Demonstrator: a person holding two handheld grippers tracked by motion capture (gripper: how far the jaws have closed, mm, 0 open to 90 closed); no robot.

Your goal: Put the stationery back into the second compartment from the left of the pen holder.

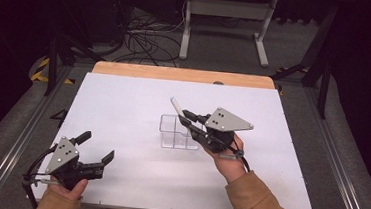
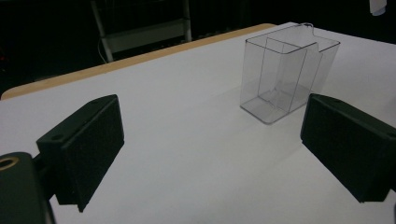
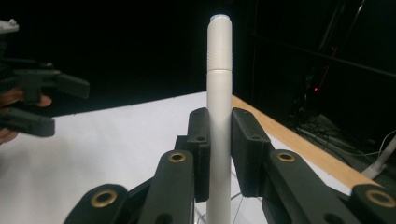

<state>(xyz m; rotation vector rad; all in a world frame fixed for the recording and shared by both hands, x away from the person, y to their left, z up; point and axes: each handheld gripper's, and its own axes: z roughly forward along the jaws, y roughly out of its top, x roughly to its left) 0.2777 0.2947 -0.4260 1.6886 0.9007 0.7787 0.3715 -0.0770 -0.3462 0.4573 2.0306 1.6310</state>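
The right gripper [image 3: 219,144] has its jaws pressed tight on a white marker [image 3: 219,93], clamping its barrel near the middle; in the right gripper view the capped end stands straight up toward twelve o'clock beyond the jaws. In the high view this gripper [image 1: 188,119] is held above the clear plastic holder [image 1: 177,132], with the marker [image 1: 176,105] slanting up toward eleven o'clock over the holder's back edge. The holder is empty, split into compartments, and sits near the middle of the white table [image 1: 123,104]. The left gripper [image 1: 96,147] hovers at about seven o'clock from the holder, well apart from it, its jaws spread wide with nothing between them; its own view shows the holder [image 2: 285,74] ahead at one o'clock.
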